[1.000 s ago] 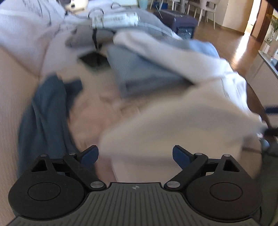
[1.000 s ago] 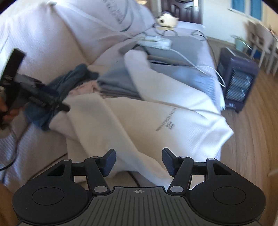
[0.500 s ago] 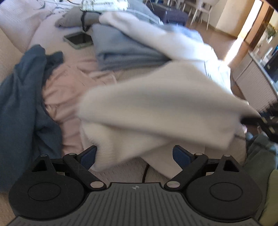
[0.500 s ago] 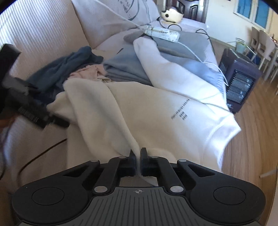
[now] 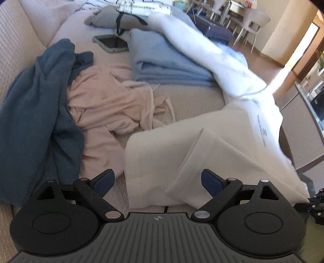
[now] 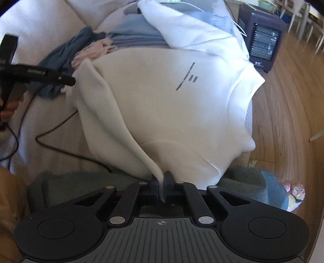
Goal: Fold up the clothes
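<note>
A white sweatshirt (image 6: 172,101) with small dark print lies spread on the beige sofa (image 5: 192,101), its neck toward the floor side. My right gripper (image 6: 162,182) is shut on a raised fold of its near edge, and the cloth runs up from between the pads. In the left wrist view the sweatshirt (image 5: 202,145) shows a folded flap. My left gripper (image 5: 158,181) hangs open just above its near edge, with cloth below the gap and nothing pinched. In the right wrist view the left gripper (image 6: 69,80) sits at the sweatshirt's far left corner.
A dark blue garment (image 5: 36,113) and a pink garment (image 5: 105,105) lie crumpled on the left. A folded light blue stack (image 5: 166,60), a phone (image 5: 112,42) and a power strip (image 5: 141,8) lie behind. A black cable (image 6: 60,149) crosses the seat. A heater (image 6: 263,44) stands on the wood floor.
My right gripper went from open to shut on the sweatshirt's fold and drew it toward me. The sweatshirt, blurred and moving before, now lies spread. The left gripper stayed open.
</note>
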A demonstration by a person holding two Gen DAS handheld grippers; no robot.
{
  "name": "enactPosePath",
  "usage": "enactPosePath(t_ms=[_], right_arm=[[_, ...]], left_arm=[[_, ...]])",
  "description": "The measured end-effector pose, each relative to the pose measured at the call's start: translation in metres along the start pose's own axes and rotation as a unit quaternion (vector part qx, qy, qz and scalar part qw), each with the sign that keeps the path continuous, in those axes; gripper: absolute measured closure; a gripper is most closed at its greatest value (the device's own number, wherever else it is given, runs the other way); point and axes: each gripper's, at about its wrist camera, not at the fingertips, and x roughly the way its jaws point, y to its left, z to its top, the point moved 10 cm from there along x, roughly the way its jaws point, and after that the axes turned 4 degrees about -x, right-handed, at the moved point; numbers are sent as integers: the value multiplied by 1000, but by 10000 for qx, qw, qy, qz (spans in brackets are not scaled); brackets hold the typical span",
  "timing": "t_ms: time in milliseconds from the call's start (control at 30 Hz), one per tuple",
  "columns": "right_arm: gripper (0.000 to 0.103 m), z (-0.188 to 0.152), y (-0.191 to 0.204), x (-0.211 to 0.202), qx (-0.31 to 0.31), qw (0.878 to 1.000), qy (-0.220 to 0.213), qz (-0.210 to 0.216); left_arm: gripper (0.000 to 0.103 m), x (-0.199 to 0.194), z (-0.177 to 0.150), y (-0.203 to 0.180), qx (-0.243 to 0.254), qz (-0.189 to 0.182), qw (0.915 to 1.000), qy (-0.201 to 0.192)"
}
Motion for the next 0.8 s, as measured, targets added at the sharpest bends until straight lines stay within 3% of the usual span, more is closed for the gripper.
enactPosePath(t_ms=[400, 500, 800], right_arm=[[80, 32, 10, -59, 154, 9958, -851, 316], [77, 41, 9, -72, 107, 9940, -1072, 195], [77, 76, -3, -44, 331, 9925, -1162, 207]], left_arm=[[9, -15, 17, 16, -137, 221, 9993, -262], [9, -14, 17, 16, -160, 206, 9993, -257], [7, -17, 24, 15, -141, 199, 9991, -354]])
